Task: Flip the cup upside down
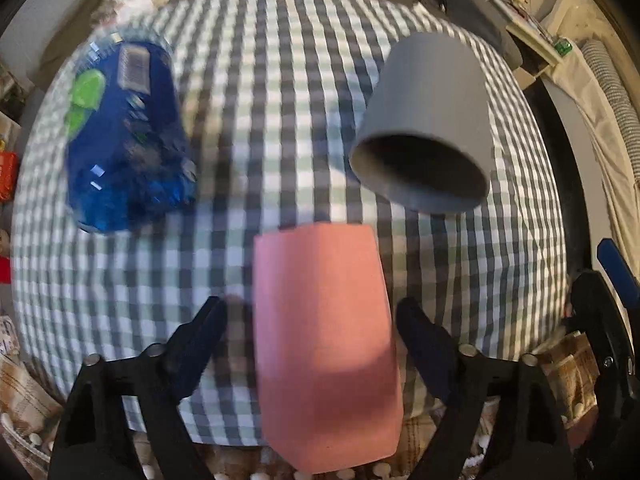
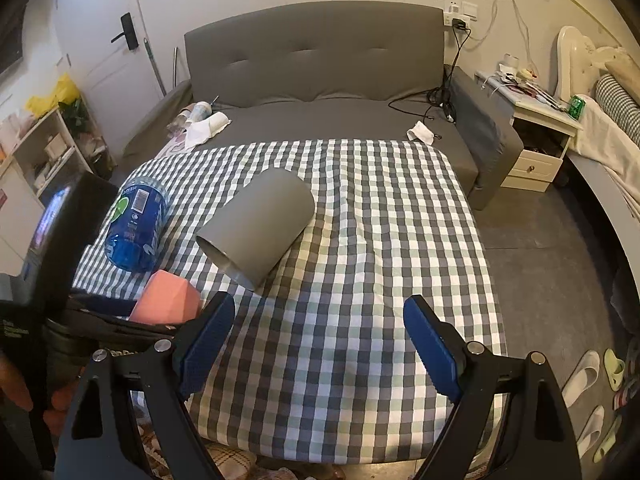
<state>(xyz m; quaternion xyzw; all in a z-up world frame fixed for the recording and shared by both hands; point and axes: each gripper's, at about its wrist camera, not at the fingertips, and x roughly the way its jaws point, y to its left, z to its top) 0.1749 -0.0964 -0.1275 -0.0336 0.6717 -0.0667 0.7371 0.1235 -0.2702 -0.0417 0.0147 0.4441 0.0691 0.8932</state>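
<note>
A pink faceted cup [image 1: 326,344] stands at the near edge of the checked table, flat closed end up. My left gripper [image 1: 312,316] is open, one finger on each side of the cup with a gap on both sides. The cup also shows in the right wrist view [image 2: 166,296], at the left just past the left gripper. My right gripper [image 2: 318,332] is open and empty above the table's near middle.
A grey cup [image 2: 256,226] lies on its side mid-table, mouth towards me. A blue plastic bottle [image 2: 134,226] lies at the left. The checked cloth [image 2: 380,260] covers the table. A grey sofa [image 2: 320,72] stands behind it, and a nightstand [image 2: 536,136] to the right.
</note>
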